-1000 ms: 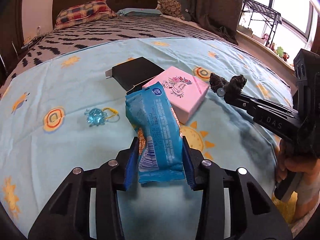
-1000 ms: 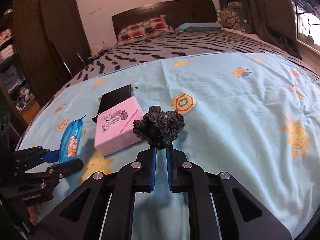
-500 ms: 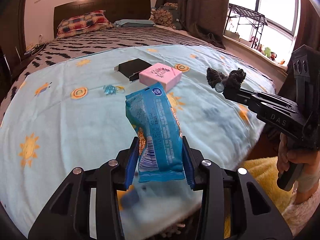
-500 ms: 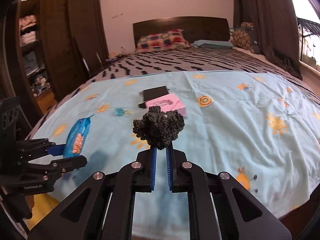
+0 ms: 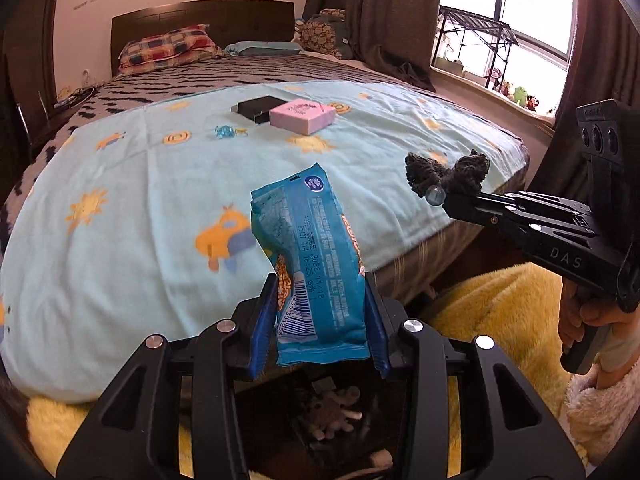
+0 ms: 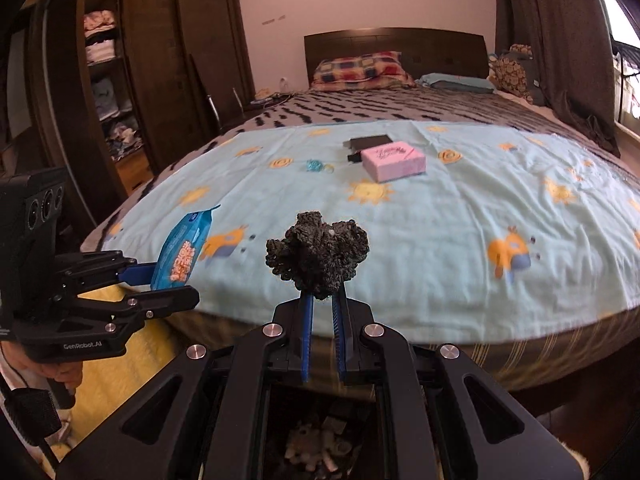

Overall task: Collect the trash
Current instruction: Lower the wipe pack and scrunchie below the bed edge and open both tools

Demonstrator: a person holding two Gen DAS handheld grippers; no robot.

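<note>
Blue foil fills the middle of my left wrist view: my left tool [image 5: 320,316] is clamped on a snack wrapper [image 5: 316,264], its blue pads pressing both long edges so the pack stands upright between them. On the side facing me I can read a barcode, a round logo near the top corner and a printed date line that looks like "2022", though the rest is too small to make out. From the right wrist view the other face of the wrapper [image 6: 185,252] shows chunky orange lettering I cannot read.

My right tool [image 6: 323,300] is closed tight on a dark crumpled wad [image 6: 318,256], gripping it at the bottom so it sits above the fingertips. That tool's side carries the letters "DAS" in the left view, and the left tool's body reads "GenRobot.AI" in the right view.

Both tools are off the foot of the bed [image 5: 120,208], over a dark bin [image 6: 320,440] holding pale scraps. On the light blue sun-print sheet lie a pink box [image 5: 302,117] with scrawled writing on its lid, touching a black box [image 5: 258,107], and a small blue trinket [image 5: 225,132] nearby.
</note>
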